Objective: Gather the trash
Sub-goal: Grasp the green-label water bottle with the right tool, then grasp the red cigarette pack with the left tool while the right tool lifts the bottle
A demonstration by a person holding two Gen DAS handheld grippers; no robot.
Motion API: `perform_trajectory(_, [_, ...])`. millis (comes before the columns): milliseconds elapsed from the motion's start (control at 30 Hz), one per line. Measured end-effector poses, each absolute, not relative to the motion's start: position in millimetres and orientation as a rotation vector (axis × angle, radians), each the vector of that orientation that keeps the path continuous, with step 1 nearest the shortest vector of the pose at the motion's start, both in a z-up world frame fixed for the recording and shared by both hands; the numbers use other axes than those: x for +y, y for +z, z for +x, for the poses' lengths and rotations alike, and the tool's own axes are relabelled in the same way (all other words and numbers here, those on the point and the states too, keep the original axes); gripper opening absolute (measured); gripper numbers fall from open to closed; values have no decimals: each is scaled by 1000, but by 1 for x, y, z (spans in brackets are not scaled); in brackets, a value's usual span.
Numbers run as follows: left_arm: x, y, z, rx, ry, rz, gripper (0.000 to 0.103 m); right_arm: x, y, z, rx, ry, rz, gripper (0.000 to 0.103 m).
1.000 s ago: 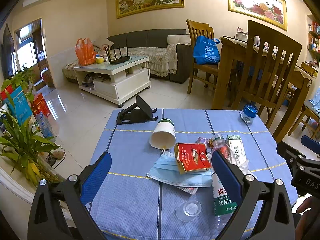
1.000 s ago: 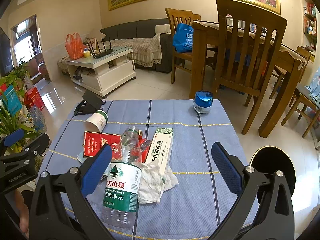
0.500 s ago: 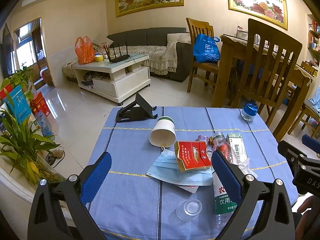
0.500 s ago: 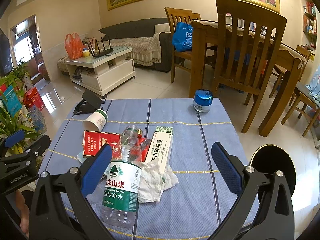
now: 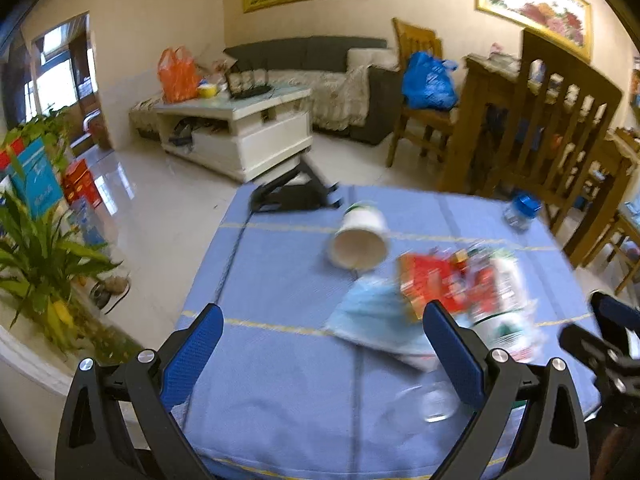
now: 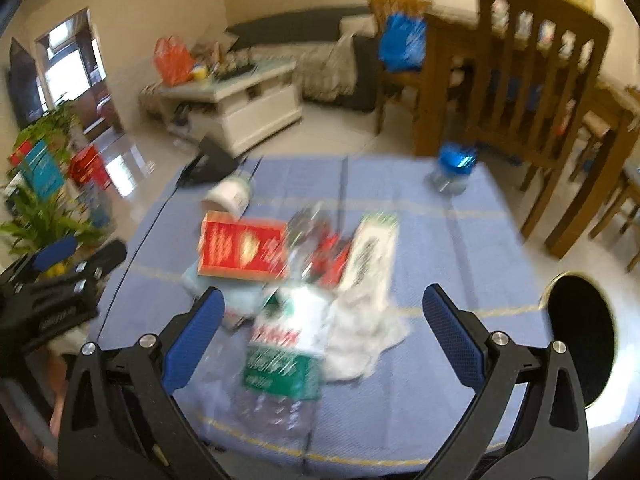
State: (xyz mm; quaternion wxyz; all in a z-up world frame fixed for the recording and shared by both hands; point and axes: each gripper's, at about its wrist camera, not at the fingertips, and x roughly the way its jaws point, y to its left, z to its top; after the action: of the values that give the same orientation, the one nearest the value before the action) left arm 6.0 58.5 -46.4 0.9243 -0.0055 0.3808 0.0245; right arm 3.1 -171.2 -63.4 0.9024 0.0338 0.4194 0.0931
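Note:
Trash lies on a blue tablecloth [image 5: 280, 380]: a tipped white paper cup [image 5: 360, 240], a red cigarette box [image 6: 244, 248], a blue face mask [image 5: 372, 316], a plastic water bottle [image 6: 284, 352], a crumpled tissue [image 6: 360, 332], a long white-green box [image 6: 372, 248] and a clear lid [image 5: 436, 404]. My left gripper [image 5: 320, 352] is open and empty above the near left of the cloth. My right gripper [image 6: 324, 336] is open and empty, over the bottle and tissue. Both views are blurred.
A black phone stand [image 5: 296, 196] sits at the cloth's far left, a blue-capped jar [image 6: 452, 168] at the far right. A black round bin [image 6: 580, 340] stands on the floor right of the table. Wooden chairs [image 6: 536, 80] stand behind, plants [image 5: 40, 248] to the left.
Both grippers have moved forward and down toward the trash, with motion blur now. Both stay open and the trash has not moved.

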Motion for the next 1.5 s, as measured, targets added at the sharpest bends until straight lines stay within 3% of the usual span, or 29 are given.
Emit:
perform_trajectory(267, [122,-121,7,959,203,18,97,-152,-93,15,958,258,97,98])
perform_trajectory(433, [138,-130,4,978,199,-20,97,-129,-111,33,1026,221,-6,97])
perform_trajectory(467, [137,-127,4,971,185,-23,97,-127,-116,37,1043,213,-16,90])
perform_trajectory(500, [135,-125,5,966,175,-25,97,-128,-122,41,1058,211,-24,74])
perform_trajectory(533, [132,-123,5,956,159,-23,97,-126,-129,45,1075,199,-40,69])
perform_trajectory(1000, [63,-71,46,877,-145,-65,97,-225,-94,39,937,323,325,66])
perform_trajectory(1233, [1,-82,92,910,-259,-16,97,-286,-90,30,829,398,490,65])
perform_trajectory(1333, [-16,-97,108,945,-275,12,84,-300,-86,18,781,406,492,65])
perform_trajectory(1400, [-21,-102,113,959,-302,14,56,-308,-84,15,753,408,495,65])
perform_trajectory(1433, [-21,-103,113,964,-304,13,50,-309,-84,13,747,408,496,65])
perform_trajectory(1467, [-22,-105,116,974,-287,16,32,-312,-86,13,745,409,499,65])
perform_trajectory(1500, [-19,-106,117,982,-285,0,31,-314,-89,12,744,409,503,65])
